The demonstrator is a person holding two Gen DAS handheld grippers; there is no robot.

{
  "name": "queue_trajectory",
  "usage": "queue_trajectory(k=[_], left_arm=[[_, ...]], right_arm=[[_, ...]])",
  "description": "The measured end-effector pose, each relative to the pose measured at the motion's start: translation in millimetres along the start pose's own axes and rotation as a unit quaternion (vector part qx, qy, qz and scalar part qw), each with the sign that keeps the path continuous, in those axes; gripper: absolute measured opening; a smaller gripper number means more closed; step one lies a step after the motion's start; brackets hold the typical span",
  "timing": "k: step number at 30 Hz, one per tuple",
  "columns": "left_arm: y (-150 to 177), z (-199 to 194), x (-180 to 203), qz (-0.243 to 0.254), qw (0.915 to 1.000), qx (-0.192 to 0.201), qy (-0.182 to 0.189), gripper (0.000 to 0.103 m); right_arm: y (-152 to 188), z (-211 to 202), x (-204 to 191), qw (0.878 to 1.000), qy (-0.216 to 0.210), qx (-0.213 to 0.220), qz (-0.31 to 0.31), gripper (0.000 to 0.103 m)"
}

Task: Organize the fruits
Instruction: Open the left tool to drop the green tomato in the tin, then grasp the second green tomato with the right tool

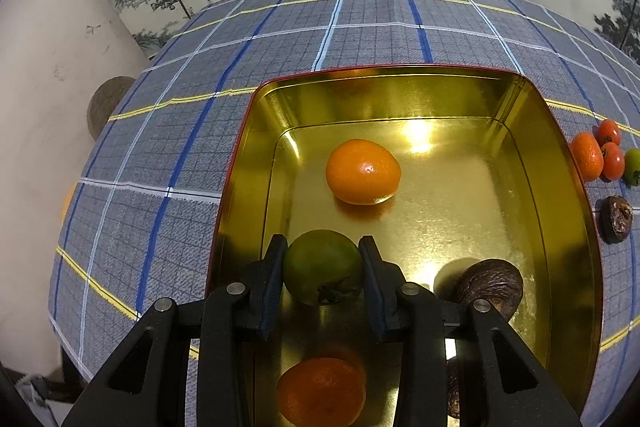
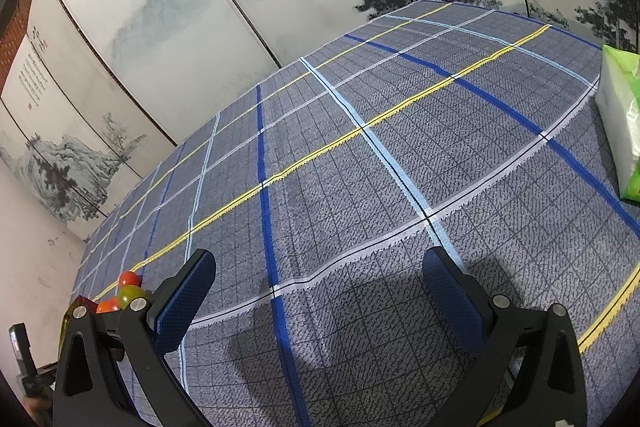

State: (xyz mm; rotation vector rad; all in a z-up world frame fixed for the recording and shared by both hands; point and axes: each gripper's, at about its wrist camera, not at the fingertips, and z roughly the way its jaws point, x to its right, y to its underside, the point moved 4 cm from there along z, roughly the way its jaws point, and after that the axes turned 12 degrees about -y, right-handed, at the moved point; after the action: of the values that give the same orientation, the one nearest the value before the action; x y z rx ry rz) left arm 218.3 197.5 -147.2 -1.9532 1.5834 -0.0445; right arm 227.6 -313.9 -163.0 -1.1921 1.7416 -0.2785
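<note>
**Left wrist view: green tomato clamped over the gold tin**

Left wrist camera shows the left gripper (image 1: 323, 259) closed on a green tomato (image 1: 322, 266), one blue-padded finger pressed against each side of it, stem end turned toward the camera. The tomato is held inside the outline of a gold tin (image 1: 568, 195) with a red outer rim; whether it touches the tin floor cannot be told.

Inside the tin, beyond the held tomato, an orange (image 1: 363, 171) lies on the shiny floor near the middle. To the right of the gripper, a dark brown wrinkled fruit (image 1: 491, 285) sits on the tin floor close to the near right side. Below the fingers an orange shape (image 1: 322, 391) shows on the near inner wall; whether it is a second fruit or a reflection is unclear.

Outside the tin, on the plaid tablecloth (image 1: 160, 163) to its right, lie a small orange (image 1: 586, 155), two red tomatoes (image 1: 612, 159), another green tomato (image 1: 633, 166) at the picture's edge, and nearer, a second brown fruit (image 1: 617, 219).

Right wrist camera shows the right gripper (image 2: 320, 303) with its fingers spread wide apart and nothing between them, hanging above bare cloth. Far left, past its left finger, the red and green tomatoes peek out. A green and white packet (image 2: 620, 123) sits at the cloth's right edge.
</note>
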Motion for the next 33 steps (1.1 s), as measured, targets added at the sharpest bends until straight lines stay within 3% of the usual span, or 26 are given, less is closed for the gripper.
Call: queue_trajectory(k=[6,10,12,15,18,23,25,29,33], left_arm=[[0.7,-3.5,-8.3,-0.022,0.9996,0.007,0.015,0.041],[-1.0,-13.7,-15.6,-0.038,0.9985,0.022,0.032,0.052],[-0.7,-23.8,-22.0,-0.047,0.9974,0.028,0.047,0.053],[2.0,-48.5,-35.5,-0.053,0.9954,0.064,0.047,0.058],[16.0,-80.4,-57.2,-0.078,0.9887,0.101,0.078,0.063],[84.3,-145.5,-92.6,-0.100,0.9723,0.201,0.064,0.079],[119.3,-160.1,-94.7,-0.097,0.9687,0.218,0.069,0.080],[196.0,-174.8,-81.1,-0.059,0.9678,0.231,0.080,0.080],[246.4,-160.4,-72.0,-0.070,0.9729,0.189,0.113,0.080]], right_arm=[[0.6,1.2,-1.5,1.000,0.009,-0.004,-0.005,0.103],[1.0,1.8,-2.3,1.000,0.019,-0.009,-0.012,0.103],[0.8,4.0,-4.6,0.999,0.025,-0.012,-0.015,0.103],[1.5,5.8,-6.2,0.999,0.037,-0.017,-0.023,0.103],[2.5,8.9,-9.1,0.998,0.053,-0.025,-0.032,0.103],[4.5,14.2,-14.2,0.995,0.082,-0.038,-0.051,0.103],[5.6,16.4,-16.3,0.992,0.097,-0.045,-0.060,0.103],[11.1,21.4,-41.8,0.984,0.127,-0.047,-0.119,0.103],[32.1,35.6,-111.0,0.971,0.065,-0.068,-0.220,0.103]])
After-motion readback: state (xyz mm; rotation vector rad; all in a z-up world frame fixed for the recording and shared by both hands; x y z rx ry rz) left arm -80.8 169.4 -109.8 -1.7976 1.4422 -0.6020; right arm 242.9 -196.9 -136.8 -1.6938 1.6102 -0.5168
